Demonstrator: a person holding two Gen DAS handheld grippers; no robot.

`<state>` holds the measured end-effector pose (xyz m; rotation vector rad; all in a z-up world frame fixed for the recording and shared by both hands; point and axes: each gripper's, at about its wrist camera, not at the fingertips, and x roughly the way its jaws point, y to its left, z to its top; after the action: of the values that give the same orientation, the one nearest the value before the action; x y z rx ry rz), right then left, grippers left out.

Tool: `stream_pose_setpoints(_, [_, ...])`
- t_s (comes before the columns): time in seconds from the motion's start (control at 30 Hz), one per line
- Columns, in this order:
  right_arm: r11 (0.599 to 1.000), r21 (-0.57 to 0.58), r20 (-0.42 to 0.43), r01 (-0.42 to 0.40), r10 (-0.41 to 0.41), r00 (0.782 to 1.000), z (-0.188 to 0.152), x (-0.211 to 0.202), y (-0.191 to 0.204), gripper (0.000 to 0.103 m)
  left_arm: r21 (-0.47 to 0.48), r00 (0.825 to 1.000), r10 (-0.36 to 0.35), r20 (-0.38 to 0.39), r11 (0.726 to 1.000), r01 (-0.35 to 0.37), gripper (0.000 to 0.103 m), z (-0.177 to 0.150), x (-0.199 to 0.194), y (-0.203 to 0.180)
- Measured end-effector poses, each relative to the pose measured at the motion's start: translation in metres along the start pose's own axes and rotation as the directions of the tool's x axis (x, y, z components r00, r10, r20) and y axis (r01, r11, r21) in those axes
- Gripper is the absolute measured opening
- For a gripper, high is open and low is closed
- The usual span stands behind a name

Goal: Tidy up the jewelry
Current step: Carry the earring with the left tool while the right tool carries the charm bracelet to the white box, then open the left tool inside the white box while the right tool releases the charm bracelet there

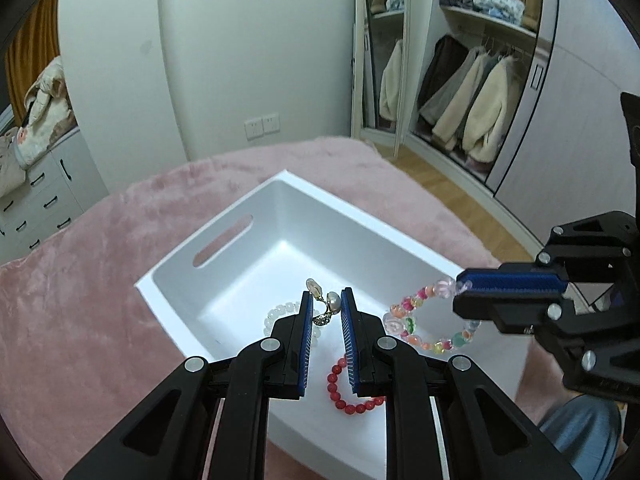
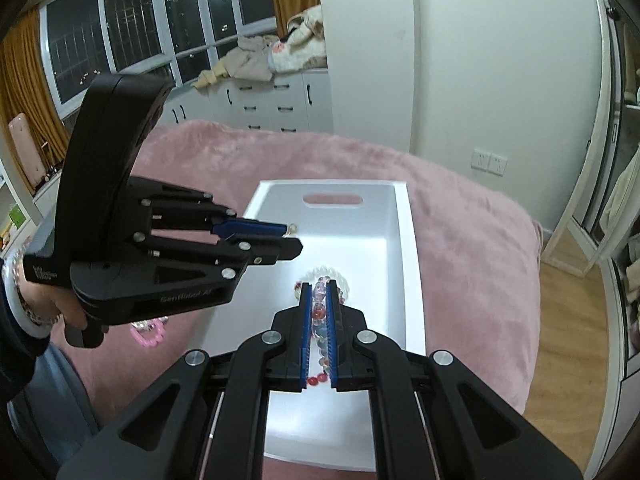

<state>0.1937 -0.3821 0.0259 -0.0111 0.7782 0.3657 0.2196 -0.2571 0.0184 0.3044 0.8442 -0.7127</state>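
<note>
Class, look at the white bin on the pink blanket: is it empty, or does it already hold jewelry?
Not empty. On the white bin's floor lie a red bead bracelet and a translucent white bead bracelet; the rest is bare.

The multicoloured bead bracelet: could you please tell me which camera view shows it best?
The left wrist view: the multicoloured bead bracelet hangs as an open loop from the right tool, clear of the white bin. In the right wrist view it is mostly hidden between the right tool's fingers.

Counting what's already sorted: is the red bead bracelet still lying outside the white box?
No, the red bead bracelet lies on the floor of the white rectangular plastic box, below the left gripper.
</note>
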Motion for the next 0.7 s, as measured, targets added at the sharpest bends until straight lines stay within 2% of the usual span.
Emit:
stream_pose_setpoints(0.33, [1.000,-0.008,-0.074,0.006,-0.006,0.997,-0.015,0.033,-0.005,0.007,0.075,0.992,0.057,-0.108,0.996,-0.049,0.019,0.003,0.048,-0.002])
stream_pose_setpoints(0.7, [0.999,-0.029,-0.125,0.016,-0.019,0.992,-0.025,0.057,-0.006,0.007,0.083,0.981,0.083,-0.174,0.994,-0.070,0.019,-0.002,0.073,0.002])
